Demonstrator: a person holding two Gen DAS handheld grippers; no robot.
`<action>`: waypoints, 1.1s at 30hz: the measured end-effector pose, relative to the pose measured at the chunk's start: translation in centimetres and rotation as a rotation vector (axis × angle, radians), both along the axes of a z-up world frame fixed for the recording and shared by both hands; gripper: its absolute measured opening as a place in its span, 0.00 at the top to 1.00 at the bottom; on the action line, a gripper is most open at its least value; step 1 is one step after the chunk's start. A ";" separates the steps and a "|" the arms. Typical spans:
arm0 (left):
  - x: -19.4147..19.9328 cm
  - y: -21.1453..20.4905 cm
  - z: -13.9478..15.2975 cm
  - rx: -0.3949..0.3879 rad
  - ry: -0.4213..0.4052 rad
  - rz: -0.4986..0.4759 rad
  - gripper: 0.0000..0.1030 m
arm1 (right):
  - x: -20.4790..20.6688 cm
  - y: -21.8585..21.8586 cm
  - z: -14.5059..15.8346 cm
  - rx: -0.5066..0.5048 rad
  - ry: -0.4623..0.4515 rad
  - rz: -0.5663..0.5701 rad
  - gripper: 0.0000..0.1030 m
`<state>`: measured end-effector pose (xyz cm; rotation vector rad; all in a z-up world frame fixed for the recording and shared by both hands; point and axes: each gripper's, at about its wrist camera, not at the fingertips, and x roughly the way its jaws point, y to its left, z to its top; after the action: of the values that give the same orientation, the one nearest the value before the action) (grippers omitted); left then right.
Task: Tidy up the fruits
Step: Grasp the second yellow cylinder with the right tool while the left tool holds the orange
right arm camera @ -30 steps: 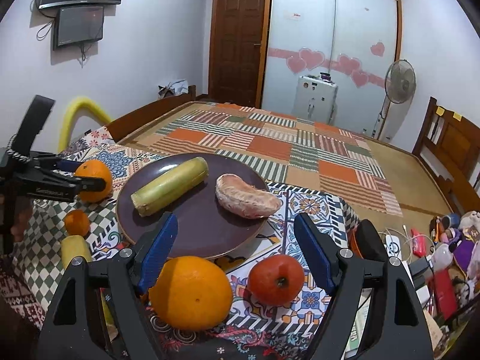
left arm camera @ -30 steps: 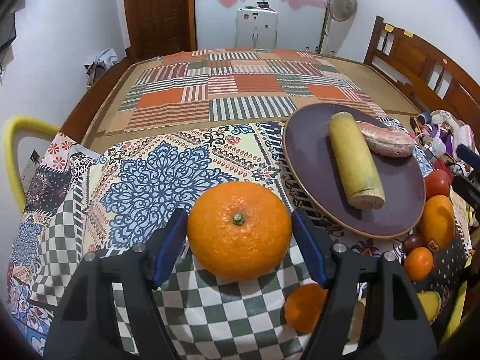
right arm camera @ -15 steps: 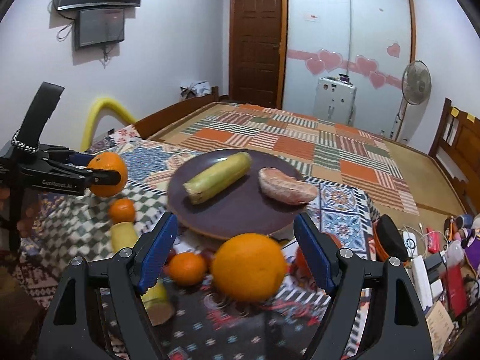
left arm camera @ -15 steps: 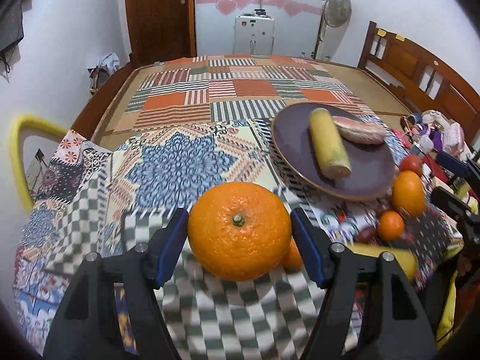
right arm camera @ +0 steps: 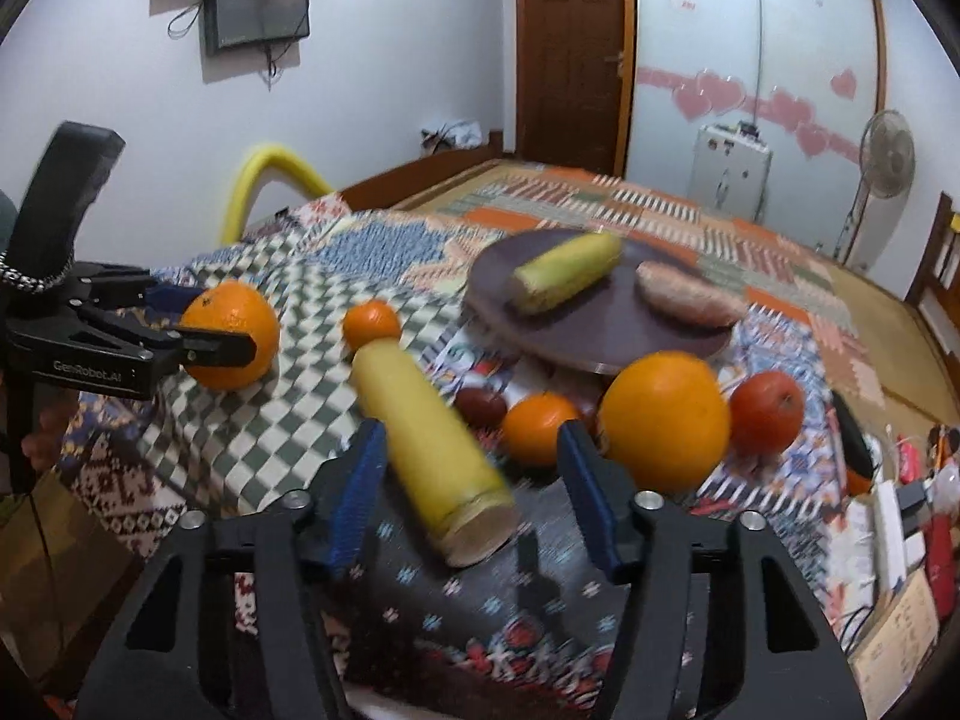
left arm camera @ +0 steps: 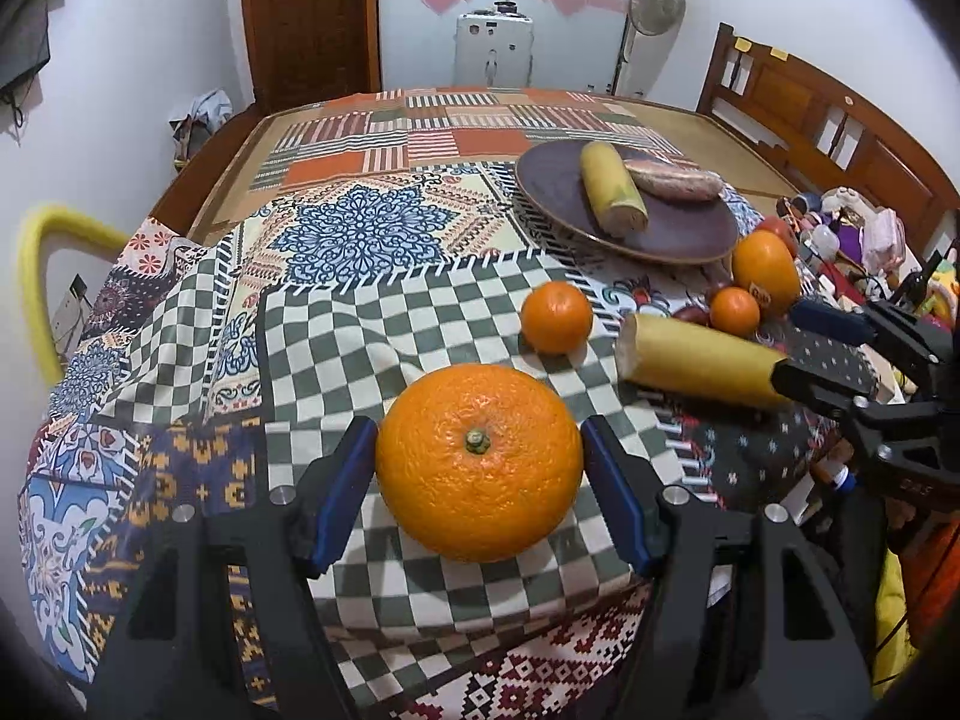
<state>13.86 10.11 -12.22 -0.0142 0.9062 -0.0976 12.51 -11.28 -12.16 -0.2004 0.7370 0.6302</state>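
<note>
My left gripper (left arm camera: 479, 462) is shut on a big orange (left arm camera: 479, 461), held above the checked cloth (left arm camera: 384, 324); in the right wrist view the same orange (right arm camera: 231, 333) shows at far left. My right gripper (right arm camera: 471, 444) has its jaws closing around a yellow cylinder-shaped fruit piece (right arm camera: 432, 450) lying on the table. A gap still shows at the right pad (right arm camera: 585, 492). A dark plate (left arm camera: 690, 234) holds another yellow piece (left arm camera: 612, 192) and a pinkish peeled piece (left arm camera: 675, 183).
A small tangerine (right arm camera: 371, 324) sits past the yellow piece's far end. Another big orange (right arm camera: 665, 420), a tangerine (right arm camera: 537, 427), a dark red fruit (right arm camera: 480, 405) and a red fruit (right arm camera: 767, 412) lie before the plate. Clutter (right arm camera: 900, 510) lines the right edge.
The left gripper has drawn back from the plate with the big orange. The right gripper swung left from the loose orange to the yellow piece, and its jaws have narrowed.
</note>
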 end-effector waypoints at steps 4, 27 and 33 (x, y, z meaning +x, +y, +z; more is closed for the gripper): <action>-0.4 0.0 -0.3 0.000 -0.007 -0.002 0.33 | 0.2 0.4 -0.7 -0.016 0.023 -0.003 0.51; -0.8 -0.1 -0.9 0.002 -0.047 -0.010 0.33 | 1.7 4.4 -0.8 -0.047 0.094 0.125 0.64; -1.1 -0.3 -1.1 0.015 -0.070 -0.018 0.32 | 2.5 5.6 -1.1 -0.085 0.107 0.156 0.64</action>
<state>12.73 9.80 -13.28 0.0112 0.8373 -0.1074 15.02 -5.65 -13.30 -0.3064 0.8578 0.7632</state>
